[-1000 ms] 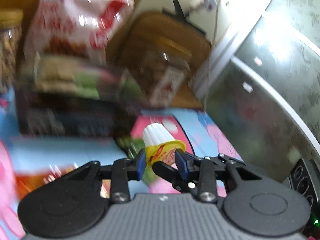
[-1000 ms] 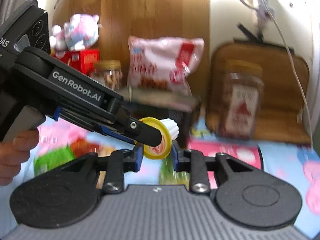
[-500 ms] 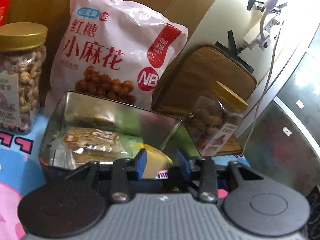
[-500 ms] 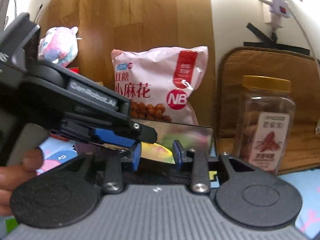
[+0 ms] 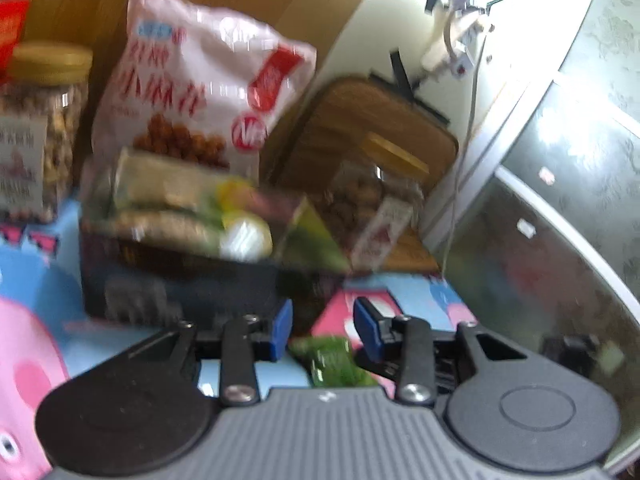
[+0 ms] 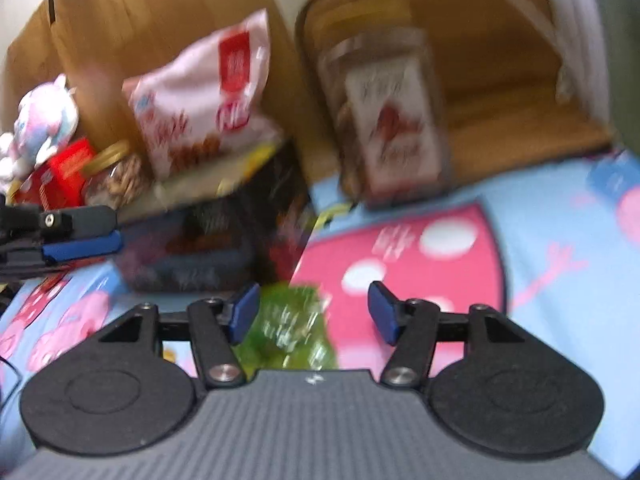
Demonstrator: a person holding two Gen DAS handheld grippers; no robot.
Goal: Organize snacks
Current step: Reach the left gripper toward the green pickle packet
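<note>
With our right gripper [image 6: 312, 312] opening over the green packet [image 6: 288, 328] and left gripper [image 5: 322, 330] empty, we centre before closing.

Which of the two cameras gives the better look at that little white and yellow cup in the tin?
The left wrist view: the cup lies in plain sight among the packets in the tin. In the right wrist view the tin is blurred and the cup cannot be made out.
</note>
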